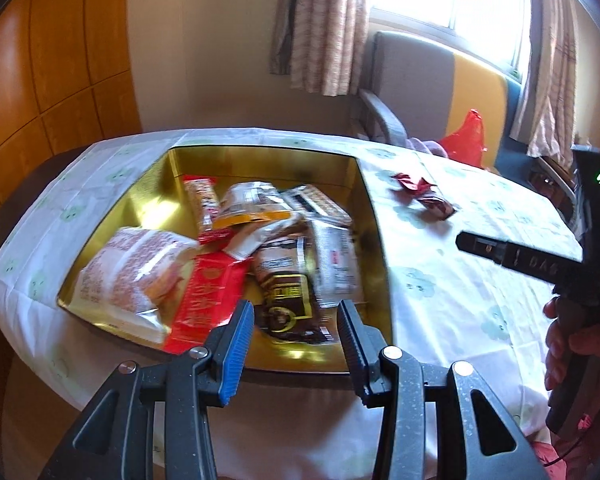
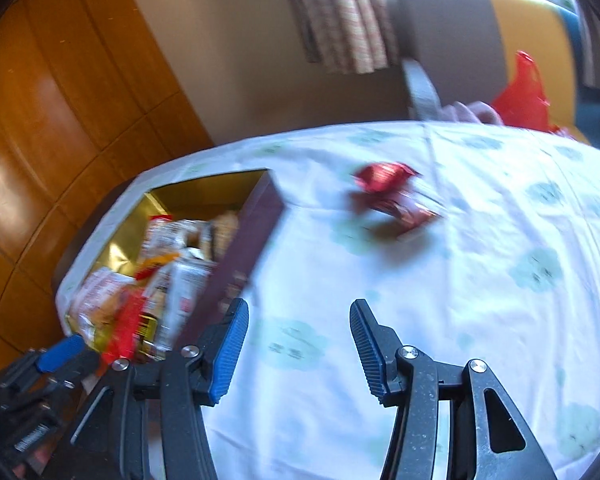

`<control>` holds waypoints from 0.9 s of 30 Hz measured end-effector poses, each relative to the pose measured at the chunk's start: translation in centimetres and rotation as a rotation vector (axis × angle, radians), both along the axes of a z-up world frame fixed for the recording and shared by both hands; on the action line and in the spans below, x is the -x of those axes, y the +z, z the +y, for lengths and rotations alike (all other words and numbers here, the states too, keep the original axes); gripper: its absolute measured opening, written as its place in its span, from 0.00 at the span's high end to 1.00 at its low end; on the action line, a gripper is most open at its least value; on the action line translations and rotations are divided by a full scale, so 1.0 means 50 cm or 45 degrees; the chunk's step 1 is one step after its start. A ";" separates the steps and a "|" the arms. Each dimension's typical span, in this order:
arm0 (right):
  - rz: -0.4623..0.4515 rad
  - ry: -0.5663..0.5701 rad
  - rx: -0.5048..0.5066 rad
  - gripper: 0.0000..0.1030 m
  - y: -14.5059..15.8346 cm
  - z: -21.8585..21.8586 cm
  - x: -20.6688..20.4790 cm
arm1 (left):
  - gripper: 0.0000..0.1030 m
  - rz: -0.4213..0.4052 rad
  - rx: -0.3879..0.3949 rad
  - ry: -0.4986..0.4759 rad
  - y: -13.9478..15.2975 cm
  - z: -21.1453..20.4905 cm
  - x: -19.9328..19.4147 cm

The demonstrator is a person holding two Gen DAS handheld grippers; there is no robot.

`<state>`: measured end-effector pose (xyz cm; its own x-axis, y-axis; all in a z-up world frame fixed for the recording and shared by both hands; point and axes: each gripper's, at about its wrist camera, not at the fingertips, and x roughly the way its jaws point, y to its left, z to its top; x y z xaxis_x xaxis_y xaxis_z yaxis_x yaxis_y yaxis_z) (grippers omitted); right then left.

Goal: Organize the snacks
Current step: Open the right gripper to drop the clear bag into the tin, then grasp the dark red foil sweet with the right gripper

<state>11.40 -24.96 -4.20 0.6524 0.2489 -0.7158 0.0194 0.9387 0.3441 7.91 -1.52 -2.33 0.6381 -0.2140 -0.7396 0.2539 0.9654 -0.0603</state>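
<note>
A gold-lined box on the table holds several snack packets; it also shows in the right wrist view. A red wrapped snack lies on the white cloth to the right of the box, also in the right wrist view. My left gripper is open and empty above the box's near edge. My right gripper is open and empty over the cloth, well short of the red snack; it also shows in the left wrist view.
The white patterned tablecloth covers the table. A grey and yellow chair with a red bag stands behind the table. Wooden panels line the left wall. Curtains hang by the window.
</note>
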 end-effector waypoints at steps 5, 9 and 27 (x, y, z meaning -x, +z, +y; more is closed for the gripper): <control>0.052 -0.068 0.011 0.48 -0.039 -0.064 0.020 | 0.57 0.010 0.003 -0.061 -0.001 -0.044 0.005; 0.071 -0.099 0.032 0.48 -0.051 -0.105 0.008 | 0.57 0.029 -0.003 -0.106 -0.005 -0.078 0.006; 0.152 0.134 0.257 0.49 -0.075 -0.111 -0.276 | 0.57 0.074 -0.060 -0.113 -0.002 -0.113 -0.026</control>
